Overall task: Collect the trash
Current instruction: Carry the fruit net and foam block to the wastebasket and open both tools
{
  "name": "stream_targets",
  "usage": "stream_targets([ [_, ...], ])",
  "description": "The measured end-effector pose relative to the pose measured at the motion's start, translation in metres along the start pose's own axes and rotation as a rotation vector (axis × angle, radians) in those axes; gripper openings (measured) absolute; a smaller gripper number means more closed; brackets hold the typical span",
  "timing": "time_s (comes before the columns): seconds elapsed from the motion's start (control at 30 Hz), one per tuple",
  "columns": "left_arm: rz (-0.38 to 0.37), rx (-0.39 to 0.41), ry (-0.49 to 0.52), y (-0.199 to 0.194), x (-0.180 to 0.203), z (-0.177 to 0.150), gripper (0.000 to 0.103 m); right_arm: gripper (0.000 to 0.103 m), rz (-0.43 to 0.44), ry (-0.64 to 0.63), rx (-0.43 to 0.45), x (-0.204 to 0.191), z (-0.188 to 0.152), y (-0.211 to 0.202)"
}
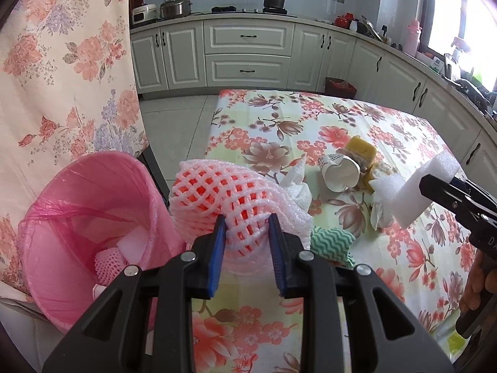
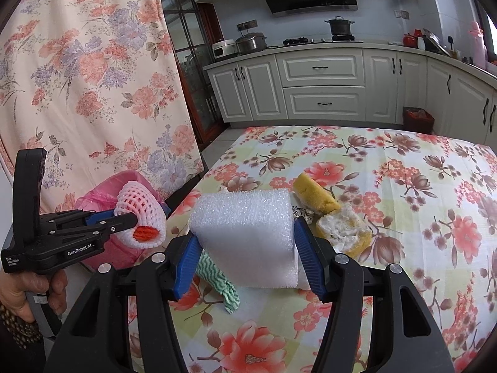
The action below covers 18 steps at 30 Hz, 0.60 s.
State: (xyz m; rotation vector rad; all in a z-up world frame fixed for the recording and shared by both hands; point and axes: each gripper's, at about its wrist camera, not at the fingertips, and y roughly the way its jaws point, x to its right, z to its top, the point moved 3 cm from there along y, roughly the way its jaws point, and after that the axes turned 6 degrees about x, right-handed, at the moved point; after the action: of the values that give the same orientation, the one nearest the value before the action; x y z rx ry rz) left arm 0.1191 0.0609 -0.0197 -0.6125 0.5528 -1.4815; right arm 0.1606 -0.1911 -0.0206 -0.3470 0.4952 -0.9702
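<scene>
My left gripper is shut on a pink foam fruit net with orange inside, held above the table's left edge beside the pink-lined trash bin. The net also shows in the right wrist view, with the bin behind it. My right gripper is shut on a white foam block, held over the table; the block also shows in the left wrist view. On the floral tablecloth lie a crushed paper cup, yellow sponge pieces, a green wavy cloth and white tissue.
The bin holds foam pieces and another net. A floral curtain hangs at the left. Kitchen cabinets and a counter with pots stand behind the table. A dark bin sits on the floor by the cabinets.
</scene>
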Motion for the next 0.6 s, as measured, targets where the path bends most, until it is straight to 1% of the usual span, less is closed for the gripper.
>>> stream_targets([
  [0.2,0.003,0.031,-0.019,-0.014,-0.009,0.005,0.027,0.056,0.001,-0.011,0.005,-0.002,0.003,-0.001],
  [0.6,0.027,0.09,-0.077,-0.045,-0.042,0.008,0.027,0.056,0.012,-0.05,0.013,-0.02,0.013,-0.002],
])
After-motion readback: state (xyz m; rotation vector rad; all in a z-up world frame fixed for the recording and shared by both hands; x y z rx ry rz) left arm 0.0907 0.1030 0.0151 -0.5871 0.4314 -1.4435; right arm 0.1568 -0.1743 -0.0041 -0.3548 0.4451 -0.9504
